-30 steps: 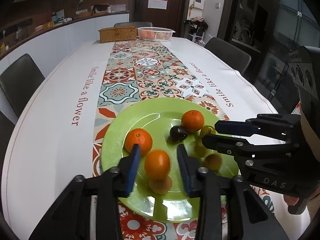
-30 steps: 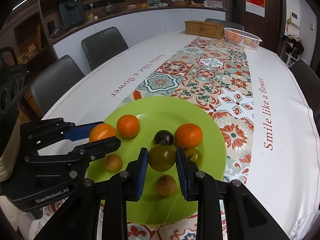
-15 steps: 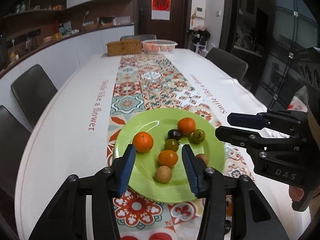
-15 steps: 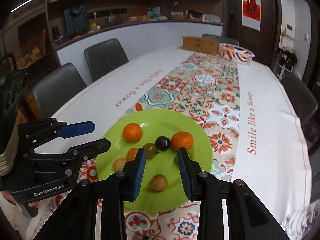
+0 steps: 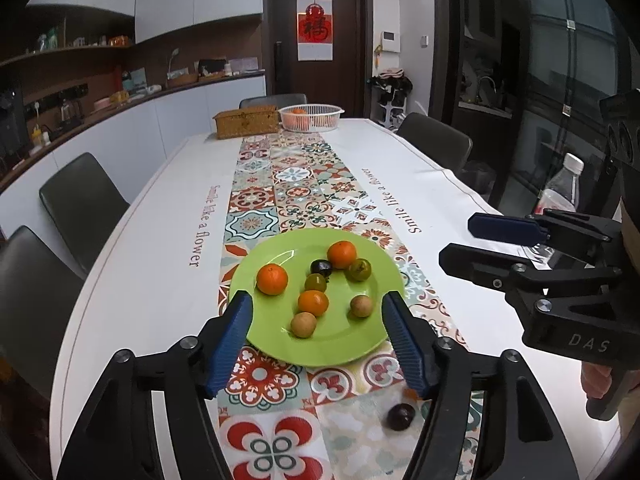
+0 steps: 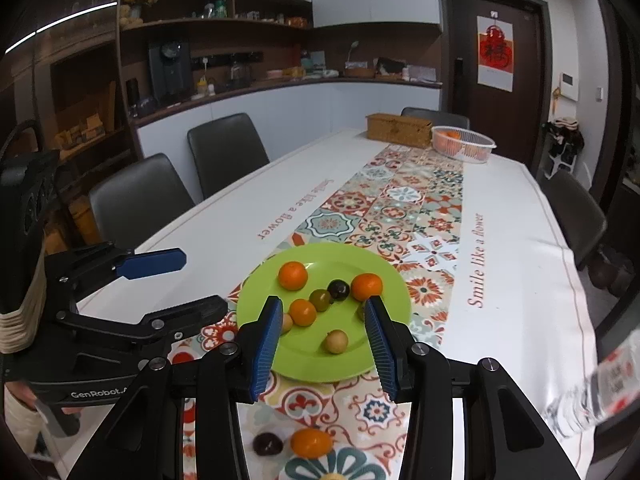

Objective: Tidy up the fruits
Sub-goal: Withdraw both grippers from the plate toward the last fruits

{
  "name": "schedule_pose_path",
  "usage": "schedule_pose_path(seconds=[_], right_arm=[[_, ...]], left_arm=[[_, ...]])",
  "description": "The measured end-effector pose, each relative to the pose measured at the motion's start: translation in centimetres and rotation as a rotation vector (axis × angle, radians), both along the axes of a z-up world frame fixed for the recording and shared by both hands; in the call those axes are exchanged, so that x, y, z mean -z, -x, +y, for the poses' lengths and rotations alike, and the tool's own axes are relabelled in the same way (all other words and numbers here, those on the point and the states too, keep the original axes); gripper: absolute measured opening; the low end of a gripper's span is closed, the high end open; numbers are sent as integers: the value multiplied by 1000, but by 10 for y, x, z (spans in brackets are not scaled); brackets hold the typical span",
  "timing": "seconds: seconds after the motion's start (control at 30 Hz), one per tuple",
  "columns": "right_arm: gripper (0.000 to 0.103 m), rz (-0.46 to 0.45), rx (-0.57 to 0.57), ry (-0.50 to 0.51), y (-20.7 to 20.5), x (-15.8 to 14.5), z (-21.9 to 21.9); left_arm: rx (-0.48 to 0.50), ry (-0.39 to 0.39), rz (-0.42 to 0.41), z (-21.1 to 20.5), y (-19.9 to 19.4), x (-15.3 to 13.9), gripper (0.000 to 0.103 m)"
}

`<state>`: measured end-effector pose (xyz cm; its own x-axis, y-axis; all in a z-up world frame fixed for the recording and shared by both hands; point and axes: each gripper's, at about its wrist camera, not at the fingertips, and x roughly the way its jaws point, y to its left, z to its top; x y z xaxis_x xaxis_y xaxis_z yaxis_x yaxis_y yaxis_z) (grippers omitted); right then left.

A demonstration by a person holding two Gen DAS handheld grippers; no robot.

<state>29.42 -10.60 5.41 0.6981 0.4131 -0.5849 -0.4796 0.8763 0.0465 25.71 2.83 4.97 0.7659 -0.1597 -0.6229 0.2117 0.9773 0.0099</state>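
Sitting mostly sorted: eight fruits on green plate point(image 5: 344, 344). Still lying off-plate on table point(image 6: 520, 240): dark plum point(image 6: 267, 443), orange point(image 6: 311, 442). Hovering with fingers apart, empty: left gripper point(image 5: 316, 332), right gripper point(image 6: 322, 334).

Tablecloth point(image 5: 152, 240) on the counter carries red script "Smile like a flower" along both long sides of the patterned runner: left side point(image 5: 205, 226) and right side point(image 5: 390, 200) in left wrist view; same wording twice in right wrist view, e.g. point(image 6: 477, 260). Right tongs point(image 5: 464, 242) body reads "DAS" in white, seen from left cam. Left tongs point(image 6: 192, 284) body reads "GenRobot." w/ the rest cut off by the right tongs' arm, seen from right cam. Door poster point(image 5: 315, 28): red Chinese character, looks like 福. Water bottle point(image 5: 560, 190) label has print, too blurred to read.
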Motion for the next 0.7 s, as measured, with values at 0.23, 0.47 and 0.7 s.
schedule_pose_path(seconds=[0.23,0.47,0.7], right_arm=[[50,-29,12,-1,25,-6,-11],[53,-36,15,-6,47,-6,-18],[59,-57,16,4,71,-2,-25]], left_arm=[[-14,-24,-30,-9,27,-6,77],[-21,-39,-53,-16,56,-10,81],[-19,-55,-84,-23,85,-11,83]])
